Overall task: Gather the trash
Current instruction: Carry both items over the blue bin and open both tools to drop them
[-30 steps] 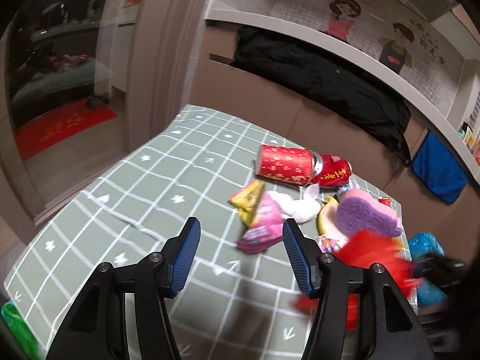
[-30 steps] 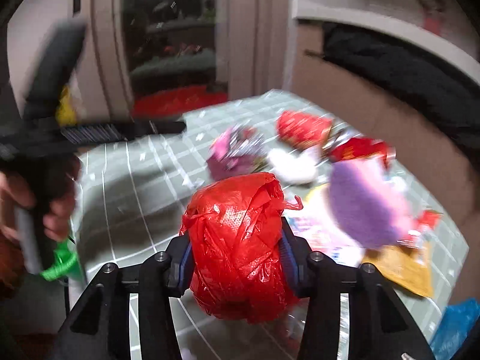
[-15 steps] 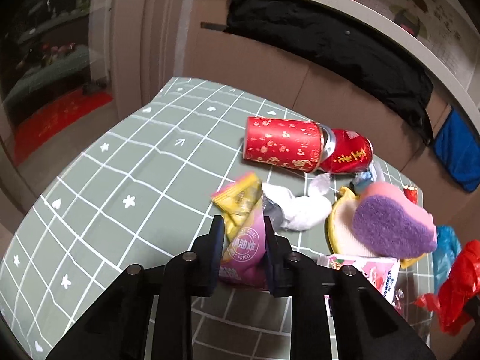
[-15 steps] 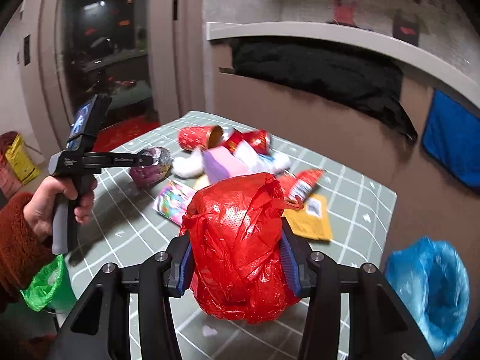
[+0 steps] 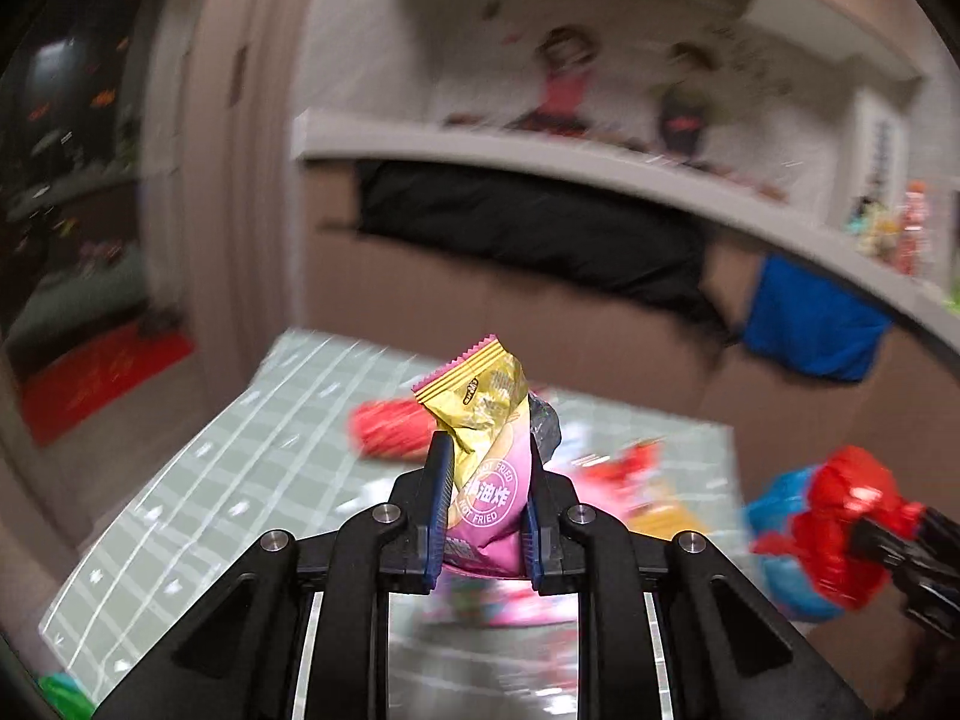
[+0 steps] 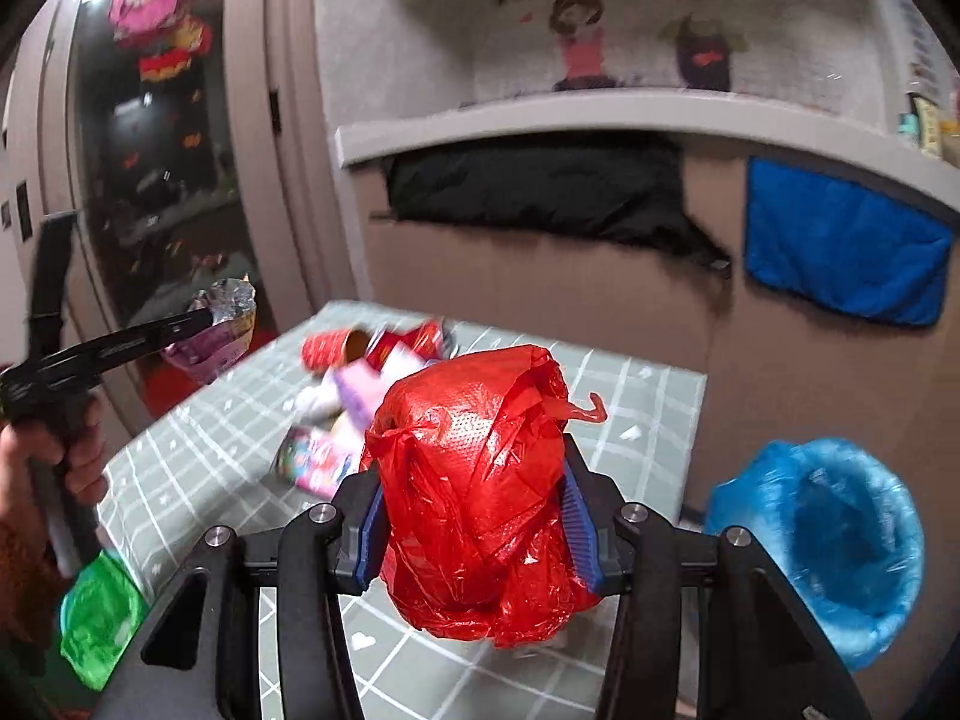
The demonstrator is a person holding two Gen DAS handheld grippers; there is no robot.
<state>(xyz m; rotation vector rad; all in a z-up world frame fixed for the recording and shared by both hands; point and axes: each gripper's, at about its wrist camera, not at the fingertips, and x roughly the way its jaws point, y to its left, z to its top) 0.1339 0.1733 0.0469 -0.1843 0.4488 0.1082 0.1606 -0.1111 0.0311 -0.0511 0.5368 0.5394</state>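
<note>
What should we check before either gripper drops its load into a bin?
1. Left gripper shut on the snack wrapper, lifted off the table: ok.
2. Right gripper shut on the red plastic bag: ok.
3. Blue-lined bin mouth open, beside the table: ok.
4. Red plastic bag over that bin's mouth: not ok, it hangs above the table edge.
5. Green bag open for the wrapper: cannot tell.
6. Table cleared: not ok, red cans and wrappers remain.

Left tongs clamped on pink-and-yellow snack wrapper, raised above blurred green checked table
</note>
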